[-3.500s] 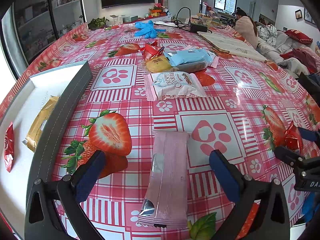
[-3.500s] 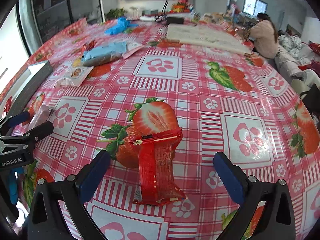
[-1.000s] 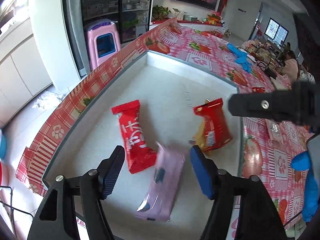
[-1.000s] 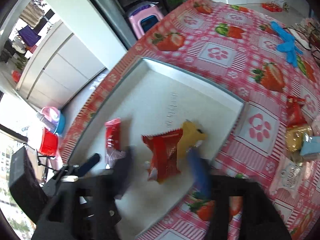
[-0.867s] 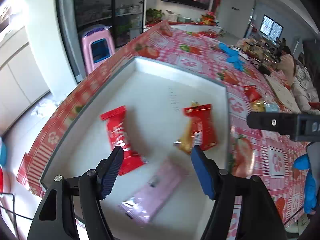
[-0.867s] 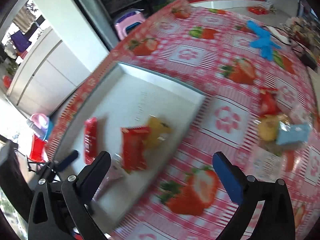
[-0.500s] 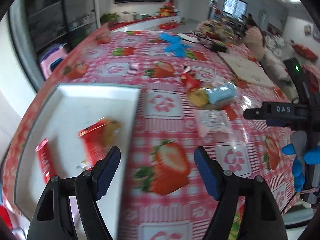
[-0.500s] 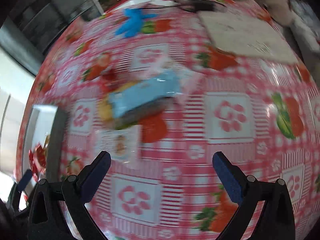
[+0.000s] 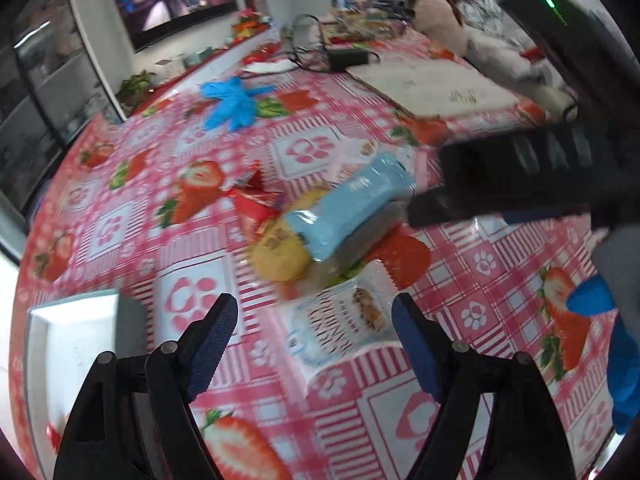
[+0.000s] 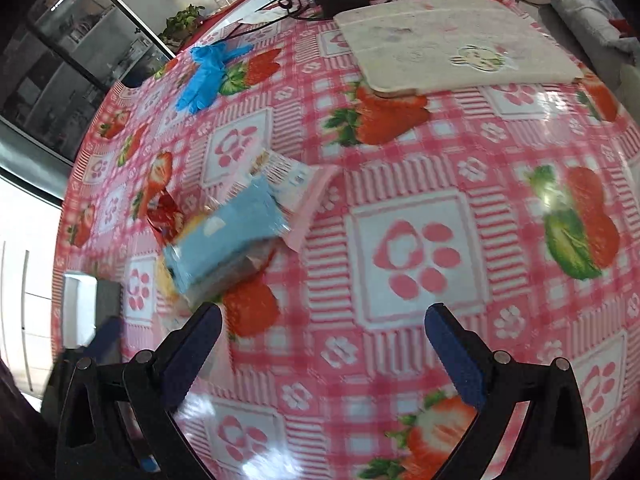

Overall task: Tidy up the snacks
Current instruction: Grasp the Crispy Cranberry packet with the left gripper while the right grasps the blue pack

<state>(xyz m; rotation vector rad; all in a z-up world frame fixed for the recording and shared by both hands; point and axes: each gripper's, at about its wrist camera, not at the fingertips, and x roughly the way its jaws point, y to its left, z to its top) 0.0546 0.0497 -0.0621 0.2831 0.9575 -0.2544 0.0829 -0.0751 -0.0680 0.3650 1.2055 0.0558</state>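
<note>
A heap of snacks lies on the strawberry tablecloth: a light blue packet on top of a yellow one, a red packet to their left and a white cracker packet nearest me. My left gripper hangs over the cracker packet with its jaws opening, and nothing is pressed between them. My right gripper stands open and empty over bare cloth, to the right of the blue packet and a pink-edged packet. The white tray shows at the left edge.
Blue gloves lie further back on the table, and a beige mat with a black power brick and cables sits beyond. The right gripper's dark body crosses the left wrist view. A person sits at the far end.
Both grippers have swung away from the tray, where a pink and a red packet now lie, and over to the heap of snacks. The left jaws stand wider.
</note>
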